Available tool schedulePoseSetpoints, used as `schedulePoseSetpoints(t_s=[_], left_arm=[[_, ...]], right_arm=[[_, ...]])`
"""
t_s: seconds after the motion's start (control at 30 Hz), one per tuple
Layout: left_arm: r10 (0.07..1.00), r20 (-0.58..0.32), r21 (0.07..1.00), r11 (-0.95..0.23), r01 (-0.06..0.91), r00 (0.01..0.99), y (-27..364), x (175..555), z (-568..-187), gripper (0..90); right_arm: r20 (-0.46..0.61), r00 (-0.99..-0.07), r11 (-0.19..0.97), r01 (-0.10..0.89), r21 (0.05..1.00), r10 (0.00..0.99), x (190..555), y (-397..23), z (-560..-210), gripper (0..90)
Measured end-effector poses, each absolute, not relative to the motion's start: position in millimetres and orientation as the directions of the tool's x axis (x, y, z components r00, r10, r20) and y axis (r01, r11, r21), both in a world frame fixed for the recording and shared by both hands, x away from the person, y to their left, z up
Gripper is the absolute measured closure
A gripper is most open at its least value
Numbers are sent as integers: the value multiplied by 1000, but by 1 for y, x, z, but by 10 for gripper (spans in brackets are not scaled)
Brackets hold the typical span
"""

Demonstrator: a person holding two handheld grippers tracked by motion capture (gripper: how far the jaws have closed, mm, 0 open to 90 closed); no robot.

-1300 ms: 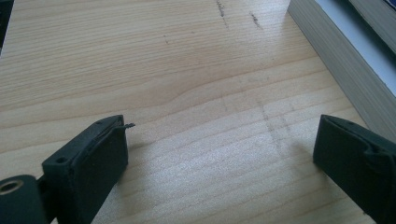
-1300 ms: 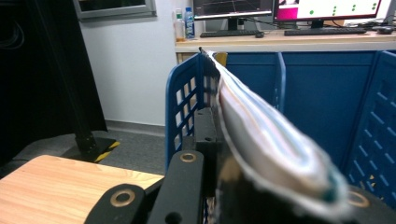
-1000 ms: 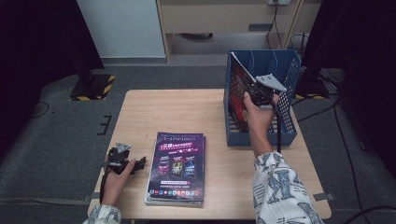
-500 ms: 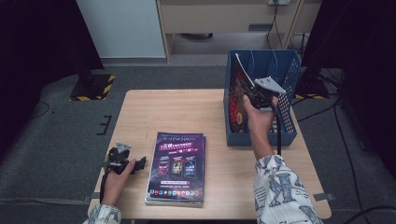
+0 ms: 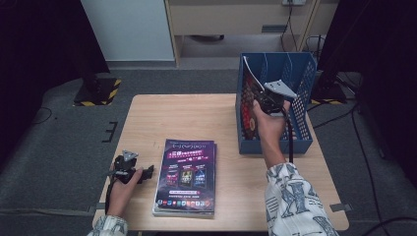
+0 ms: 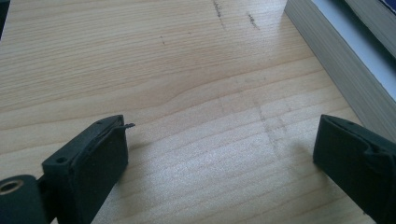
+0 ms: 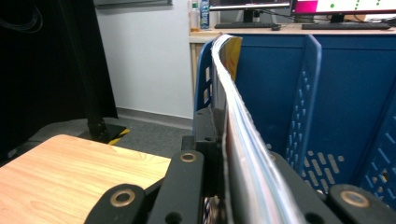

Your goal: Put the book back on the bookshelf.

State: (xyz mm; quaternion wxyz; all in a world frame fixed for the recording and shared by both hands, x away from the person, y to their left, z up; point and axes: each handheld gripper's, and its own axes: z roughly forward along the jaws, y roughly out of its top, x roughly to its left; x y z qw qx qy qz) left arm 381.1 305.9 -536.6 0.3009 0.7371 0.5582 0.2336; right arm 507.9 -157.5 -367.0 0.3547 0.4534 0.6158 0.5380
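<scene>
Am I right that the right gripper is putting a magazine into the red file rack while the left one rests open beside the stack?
Not quite: the file rack is blue, as the high view shows. The right gripper does grip a magazine there, and the left gripper rests open beside the stack.

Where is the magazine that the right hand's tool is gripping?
In the high view the magazine stands upright at the left end of the blue rack on the table's right side, pinched in the right tool.

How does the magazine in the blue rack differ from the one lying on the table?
The rack magazine stands on edge, bowed, inside the blue rack; the table magazine lies flat, cover up. The right gripper clamps the first; the open left gripper rests beside the second. Both look glossy.
</scene>
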Motion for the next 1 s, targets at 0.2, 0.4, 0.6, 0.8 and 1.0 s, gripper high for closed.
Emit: schedulePoseSetpoints(t_s=[0.2, 0.4, 0.6, 0.8, 1.0], left_arm=[[963, 9, 704, -196, 682, 268, 306, 381, -537, 24], [963, 9, 704, -197, 682, 269, 306, 381, -537, 24], [962, 8, 704, -200, 681, 274, 306, 381, -537, 24], [961, 8, 705, -201, 680, 276, 305, 381, -537, 24], [961, 8, 705, -202, 680, 277, 305, 381, -537, 24]], right_arm=[[36, -310, 17, 167, 986, 950, 508, -159, -364, 871], [33, -266, 11, 163, 987, 963, 514, -157, -360, 871], [10, -228, 27, 159, 987, 973, 523, -153, -358, 871], [1, -233, 38, 163, 986, 972, 527, -143, -364, 870], [-5, -251, 48, 168, 985, 968, 525, -131, -367, 859]])
